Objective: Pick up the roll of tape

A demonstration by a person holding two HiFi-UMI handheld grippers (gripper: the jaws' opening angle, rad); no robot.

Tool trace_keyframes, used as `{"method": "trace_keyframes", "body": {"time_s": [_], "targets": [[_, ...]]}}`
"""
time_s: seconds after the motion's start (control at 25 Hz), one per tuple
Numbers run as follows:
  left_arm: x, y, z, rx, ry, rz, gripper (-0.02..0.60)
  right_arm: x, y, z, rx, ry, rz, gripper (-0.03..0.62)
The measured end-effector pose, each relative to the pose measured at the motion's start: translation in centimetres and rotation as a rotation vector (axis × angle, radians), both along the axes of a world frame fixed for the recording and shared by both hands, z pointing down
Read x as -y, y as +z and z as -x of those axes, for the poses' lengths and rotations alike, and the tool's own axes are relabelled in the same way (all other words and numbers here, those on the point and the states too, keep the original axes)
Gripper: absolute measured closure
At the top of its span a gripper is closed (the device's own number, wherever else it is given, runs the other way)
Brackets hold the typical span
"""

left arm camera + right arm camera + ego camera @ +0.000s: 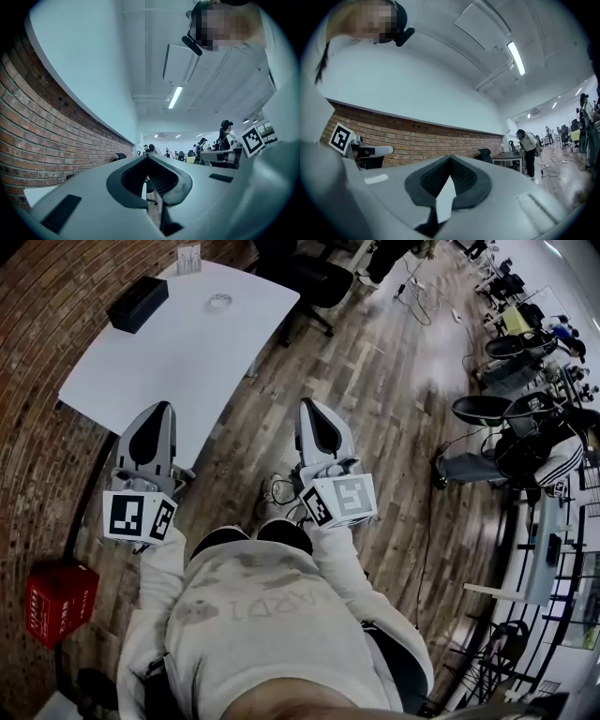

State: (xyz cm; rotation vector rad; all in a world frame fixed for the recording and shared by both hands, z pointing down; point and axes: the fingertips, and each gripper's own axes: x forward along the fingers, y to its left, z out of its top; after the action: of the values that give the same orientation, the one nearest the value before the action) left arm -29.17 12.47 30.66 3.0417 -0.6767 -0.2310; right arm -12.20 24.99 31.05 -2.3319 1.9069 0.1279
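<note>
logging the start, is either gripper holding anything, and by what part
Nothing is held: left gripper and right gripper are shut and empty; the roll of tape lies on the table.

White table [192, 348], black box [138, 303], red crate [59, 603]

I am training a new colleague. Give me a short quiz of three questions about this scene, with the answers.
1. True or false: the roll of tape lies on the white table.
2. Which thing stands on the floor? A) black box B) red crate C) roll of tape
3. Fill in: the left tongs and the right tongs are both ____ (open or shut) and hold nothing.

Key: 1 true; 2 B; 3 shut.
</note>
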Motion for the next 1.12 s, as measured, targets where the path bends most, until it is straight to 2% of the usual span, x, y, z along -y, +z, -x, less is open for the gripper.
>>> {"method": "trace_keyframes", "body": {"time_s": [0.24,0.44,0.72,1.12], "targets": [[2.2,0.3,-2.6,0.005,-0.007,0.002,0.58,2.9,0.8,-2.5,0.002,-0.024,-0.002,0.583],[5.0,0.0,-5.6,0.002,-0.039,-0.002,0.58,6.4,-0.8,-5.8,-0.015,-0.043,0.005,0.583],[8.8,-1.1,-10.8,-0.015,-0.083,-0.013,0.58,11.2,-1.9,-11.3,-0.035,-0.098,-0.001,0.583],[11.4,-1.1,-18.1,-0.01,-0.149,-0.021,0.58,15.3,-0.8,-19.0,-0.029,-0.186,-0.006,0.583]]}}
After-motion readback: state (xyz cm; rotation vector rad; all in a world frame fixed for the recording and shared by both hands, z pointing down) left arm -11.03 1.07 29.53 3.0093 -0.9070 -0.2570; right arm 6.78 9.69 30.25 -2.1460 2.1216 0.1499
